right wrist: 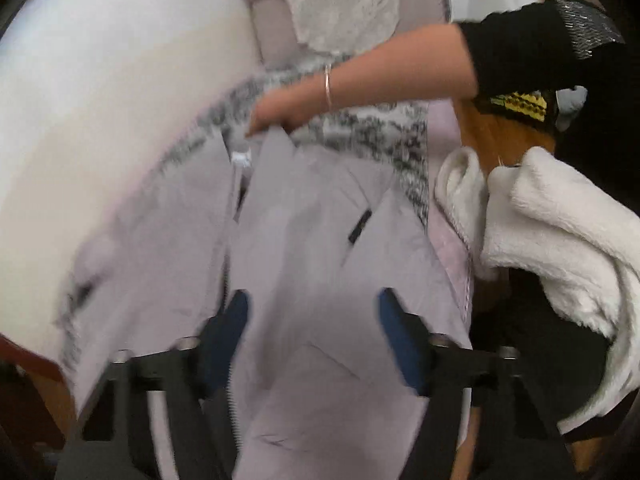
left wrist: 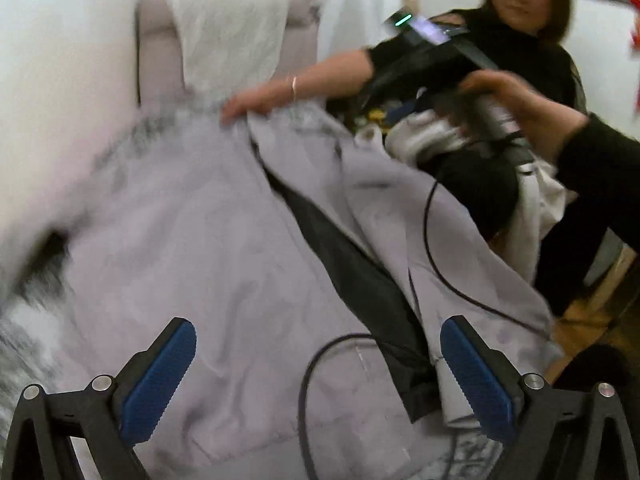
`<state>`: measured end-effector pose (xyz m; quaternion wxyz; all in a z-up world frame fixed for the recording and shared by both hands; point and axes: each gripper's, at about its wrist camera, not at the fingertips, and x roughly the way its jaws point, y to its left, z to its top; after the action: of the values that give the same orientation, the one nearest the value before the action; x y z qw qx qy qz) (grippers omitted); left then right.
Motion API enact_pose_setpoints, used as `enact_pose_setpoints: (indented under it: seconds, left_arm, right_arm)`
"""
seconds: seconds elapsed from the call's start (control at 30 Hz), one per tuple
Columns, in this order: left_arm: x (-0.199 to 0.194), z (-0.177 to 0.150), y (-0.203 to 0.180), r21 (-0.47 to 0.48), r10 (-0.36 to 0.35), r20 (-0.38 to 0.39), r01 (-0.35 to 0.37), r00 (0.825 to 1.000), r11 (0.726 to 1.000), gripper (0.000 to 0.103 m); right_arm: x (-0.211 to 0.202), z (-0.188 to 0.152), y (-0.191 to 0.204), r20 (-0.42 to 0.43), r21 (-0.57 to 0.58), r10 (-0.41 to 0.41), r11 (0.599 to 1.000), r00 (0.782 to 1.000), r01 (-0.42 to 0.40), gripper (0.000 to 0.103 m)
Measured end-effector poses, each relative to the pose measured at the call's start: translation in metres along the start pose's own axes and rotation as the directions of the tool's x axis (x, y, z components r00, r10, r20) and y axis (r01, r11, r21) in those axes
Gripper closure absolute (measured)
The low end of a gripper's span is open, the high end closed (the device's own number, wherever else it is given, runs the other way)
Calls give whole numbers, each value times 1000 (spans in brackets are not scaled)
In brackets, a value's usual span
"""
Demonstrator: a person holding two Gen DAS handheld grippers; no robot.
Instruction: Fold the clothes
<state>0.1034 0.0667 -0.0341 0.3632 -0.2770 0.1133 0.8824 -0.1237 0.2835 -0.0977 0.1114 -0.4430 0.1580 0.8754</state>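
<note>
**Both grippers spread above a lilac jacket**

Left gripper [left wrist: 318, 380]: blue-padded fingers [left wrist: 158, 384] wide apart, nothing between them, hovering over the near hem of the lilac jacket [left wrist: 192, 248]. Jacket spread flat, running from 6 o'clock up toward 12, front open along a dark lining strip [left wrist: 352, 276] slanting from centre down to 5 o'clock. Black cable [left wrist: 430, 248] looping across the right panel, from 3 o'clock down to 6. At 12 o'clock, a bare hand [left wrist: 248, 106] with a bracelet touching the collar end. Beyond it, a pale padded chair back [left wrist: 228, 32] draped with white fleece. At 2 o'clock, another hand [left wrist: 516, 100] gripping a dark handheld device; details blurred.

Right gripper [right wrist: 314, 340]: fingers parted too, jacket fabric [right wrist: 320, 240] filling the gap beneath them; contact impossible to judge through the blur. At 11 o'clock, the braceleted hand [right wrist: 280, 114] pinching the collar. Under the jacket, a grey-and-white mottled cover [right wrist: 376, 132]. At 3 o'clock, a white fluffy garment [right wrist: 560, 232] heaped just beside the jacket's edge.
</note>
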Motion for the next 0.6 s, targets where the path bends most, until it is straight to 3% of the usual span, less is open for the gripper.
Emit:
enact_pose_setpoints:
  seconds: [0.1,0.2,0.3,0.37,0.5,0.6]
  left_arm:
    - [13,-4,-14,98,75,-40,-71,996,993,2]
    - [21,-9,-18,96,14,-88,-6,996,995,2]
    - [22,-17,-24,101,-65,-120,78,991,992,2]
    - [26,-23,-29,102,-90,-150,106,985,989,2]
    - [18,-28,-39,59,-161,-172,173,972,983,2]
    - [5,-26,-46,50,-197,-161,207,967,977,2]
  right_arm:
    - [2,-11,4,-19,23,31,999,999,-31,45]
    - [-16,-37,14,-12,-21,72,997,997,-73,45]
    - [-55,-99,14,9,-49,98,994,995,-97,41]
    - [-78,-157,-9,30,59,110,992,994,-111,30]
    - [-93,-264,-32,-36,279,259,930,965,-239,27]
    - [-77,-312,-17,-133,262,309,927,942,-267,27]
